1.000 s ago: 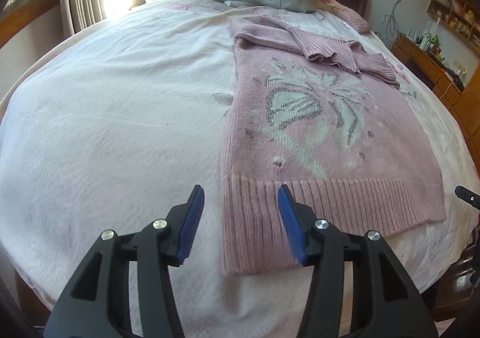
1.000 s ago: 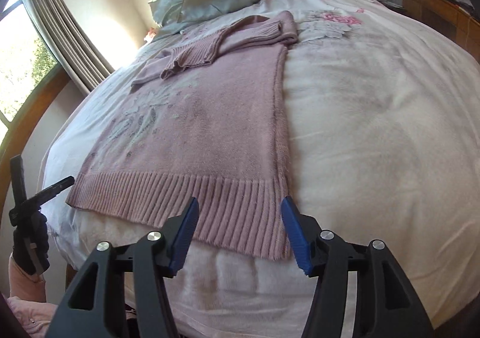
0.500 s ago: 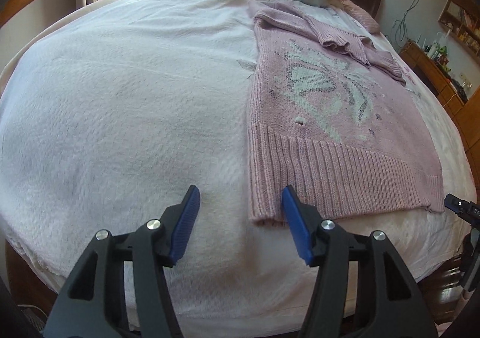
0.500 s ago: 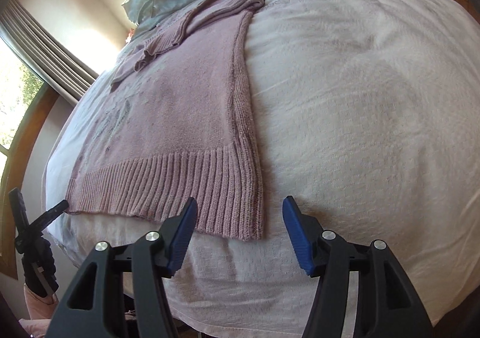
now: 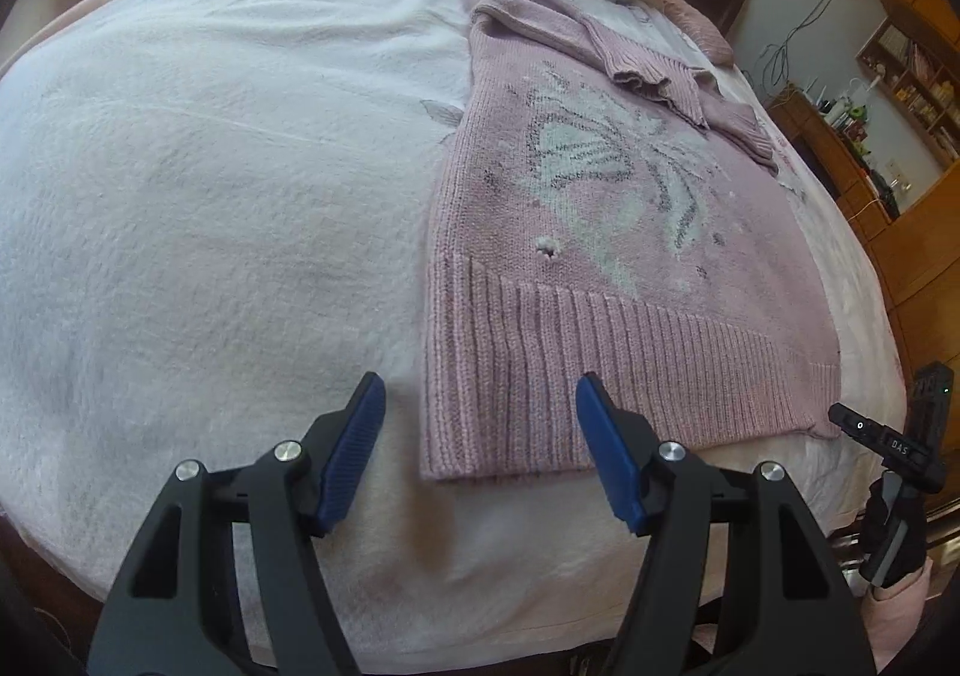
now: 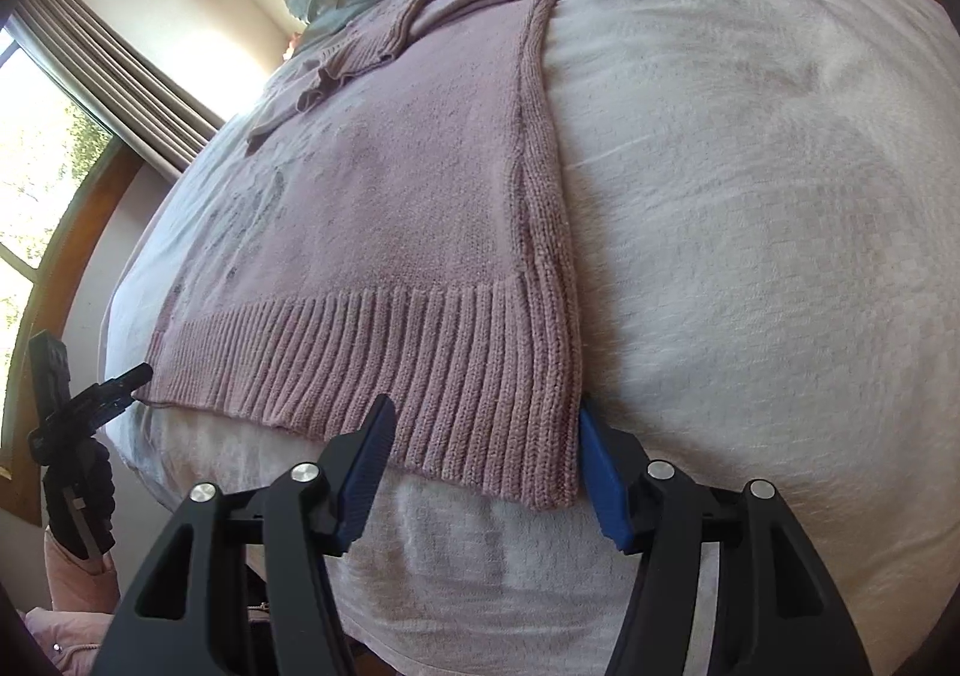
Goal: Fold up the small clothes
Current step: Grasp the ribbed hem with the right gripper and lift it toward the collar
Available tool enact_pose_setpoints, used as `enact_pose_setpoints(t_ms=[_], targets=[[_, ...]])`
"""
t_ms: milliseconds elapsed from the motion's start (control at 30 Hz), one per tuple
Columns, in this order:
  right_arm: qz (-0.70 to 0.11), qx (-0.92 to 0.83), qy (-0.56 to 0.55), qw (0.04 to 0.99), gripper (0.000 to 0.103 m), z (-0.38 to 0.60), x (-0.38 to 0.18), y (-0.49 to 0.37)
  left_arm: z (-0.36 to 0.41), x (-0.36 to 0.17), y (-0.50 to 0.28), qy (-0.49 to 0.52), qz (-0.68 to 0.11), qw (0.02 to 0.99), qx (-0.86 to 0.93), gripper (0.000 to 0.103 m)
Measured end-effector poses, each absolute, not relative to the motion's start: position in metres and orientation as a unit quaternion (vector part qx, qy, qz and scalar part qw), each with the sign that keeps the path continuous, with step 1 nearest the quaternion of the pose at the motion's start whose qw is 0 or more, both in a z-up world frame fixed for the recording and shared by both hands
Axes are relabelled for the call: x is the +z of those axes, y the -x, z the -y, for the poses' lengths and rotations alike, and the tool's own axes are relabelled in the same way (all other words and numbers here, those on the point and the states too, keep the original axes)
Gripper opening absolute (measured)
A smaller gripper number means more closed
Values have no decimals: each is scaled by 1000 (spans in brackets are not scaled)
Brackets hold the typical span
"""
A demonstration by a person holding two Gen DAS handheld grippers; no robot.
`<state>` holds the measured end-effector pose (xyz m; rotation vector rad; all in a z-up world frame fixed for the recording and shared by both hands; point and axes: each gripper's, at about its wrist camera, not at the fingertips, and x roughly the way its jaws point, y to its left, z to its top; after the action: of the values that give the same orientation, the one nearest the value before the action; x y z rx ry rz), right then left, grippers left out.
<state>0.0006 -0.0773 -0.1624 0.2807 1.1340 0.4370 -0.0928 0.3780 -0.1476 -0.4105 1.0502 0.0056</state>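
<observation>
With both our left claw (image 5: 480, 424) and right claw (image 6: 483, 448) wide open and empty at the ribbed hem corners of the pink knitted butterfly sweater (image 5: 612, 232), we risk pinching the white textured bedspread (image 5: 210, 165) beneath.

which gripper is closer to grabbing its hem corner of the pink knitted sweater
Right. The right gripper has its open fingers either side of the pink knitted sweater corner; the left gripper sits just short.
</observation>
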Motion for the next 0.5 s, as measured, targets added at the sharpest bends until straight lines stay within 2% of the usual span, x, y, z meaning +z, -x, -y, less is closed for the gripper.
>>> enact_pose_setpoints(t_ms=[33,67,100,133,167,200,333,500], targets=[[-530,208,-132,812,61,78,-162,0,-376,-150,92,195,-498,845,1,62],[-529,213,-134,811,58,78,-162,0,-375,-151,92,197,-499,844,1,51],[-530,219,-137,808,55,79,-163,1,-375,-152,92,206,-500,841,-7,31],[-531,225,-142,804,51,81,-164,0,-376,-154,92,223,-499,837,-17,25],[-534,228,-148,801,45,83,-166,0,-379,-157,92,243,-498,832,-25,10],[-536,232,-154,797,42,85,-168,-1,-381,-159,93,261,-496,827,-27,10],[-544,266,-195,771,12,91,-172,-4,-392,-159,98,308,-483,819,-37,9],[-517,315,-241,758,10,99,-150,-7,-396,-131,98,326,-446,831,-71,9]])
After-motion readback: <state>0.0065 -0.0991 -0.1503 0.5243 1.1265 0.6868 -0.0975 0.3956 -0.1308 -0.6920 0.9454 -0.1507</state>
